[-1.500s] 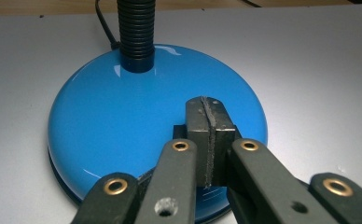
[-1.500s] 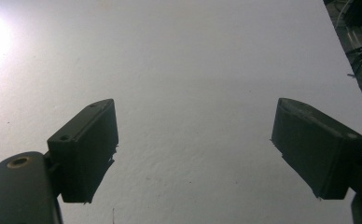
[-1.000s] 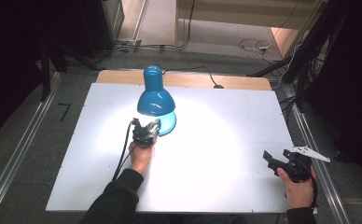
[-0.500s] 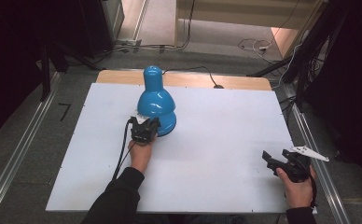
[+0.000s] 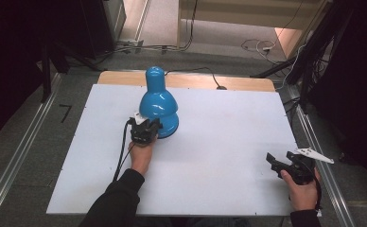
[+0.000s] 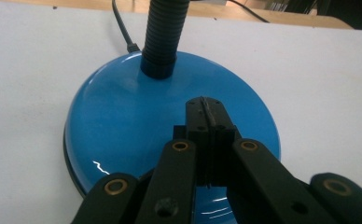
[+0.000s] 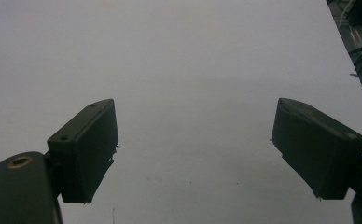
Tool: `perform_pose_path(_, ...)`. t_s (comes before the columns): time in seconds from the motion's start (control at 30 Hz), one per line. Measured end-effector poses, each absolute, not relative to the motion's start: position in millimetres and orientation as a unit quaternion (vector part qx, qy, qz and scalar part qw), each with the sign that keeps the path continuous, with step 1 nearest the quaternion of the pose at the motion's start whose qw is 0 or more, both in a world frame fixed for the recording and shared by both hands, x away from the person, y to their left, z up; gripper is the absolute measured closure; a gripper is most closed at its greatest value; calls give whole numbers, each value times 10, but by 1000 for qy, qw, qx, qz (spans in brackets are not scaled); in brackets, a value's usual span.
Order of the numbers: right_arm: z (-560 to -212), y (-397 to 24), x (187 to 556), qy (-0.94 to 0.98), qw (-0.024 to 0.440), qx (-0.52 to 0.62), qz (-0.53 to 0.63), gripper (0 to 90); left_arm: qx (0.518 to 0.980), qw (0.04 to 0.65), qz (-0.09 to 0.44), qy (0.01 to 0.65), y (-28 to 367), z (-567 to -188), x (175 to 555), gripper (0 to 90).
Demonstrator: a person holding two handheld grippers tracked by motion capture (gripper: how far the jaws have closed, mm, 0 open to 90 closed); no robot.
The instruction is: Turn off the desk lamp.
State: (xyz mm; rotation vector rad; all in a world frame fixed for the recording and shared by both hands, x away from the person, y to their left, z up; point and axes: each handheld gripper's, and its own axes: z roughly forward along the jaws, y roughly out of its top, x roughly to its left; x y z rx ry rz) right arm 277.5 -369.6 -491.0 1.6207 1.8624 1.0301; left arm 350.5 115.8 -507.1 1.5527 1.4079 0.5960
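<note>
High view puts a white table (image 5: 219, 156) under a blue desk lamp (image 5: 157, 105) standing left of centre, unlit. Its base (image 6: 132, 116) lies under the left gripper (image 6: 206, 108), jaws clenched together and pressing there, likely on a switch. Next probably calls for lifting straight off. The right gripper (image 7: 194, 140), jaws spread and empty, waits well apart; nothing obstructs.

The left gripper (image 5: 145, 131) reached forward from an extended, dark-sleeved forearm, its jaws pressed flat together with no gap. The right gripper (image 5: 289, 165) was held low at the person's right, near the body, with its jaws spread wide apart.
</note>
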Motion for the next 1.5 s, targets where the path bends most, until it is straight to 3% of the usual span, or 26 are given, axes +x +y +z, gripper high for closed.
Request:
perform_pose_path(0.8,-4911,-3716,2766,677,237,587,376,133,631,466,239,572,1515,-4945,3272,897)
perform_pose_path(0.87,-4911,-3714,2765,677,238,586,376,133,633,467,235,572,1538,-4927,3257,813)
perform_pose_path(1.4,-4909,-3703,2760,677,238,588,374,133,638,466,239,565,1729,-4894,3104,570)
perform_pose_path(1.5,-4912,-3701,2762,678,237,586,374,133,636,464,238,569,1752,-4901,3092,464)
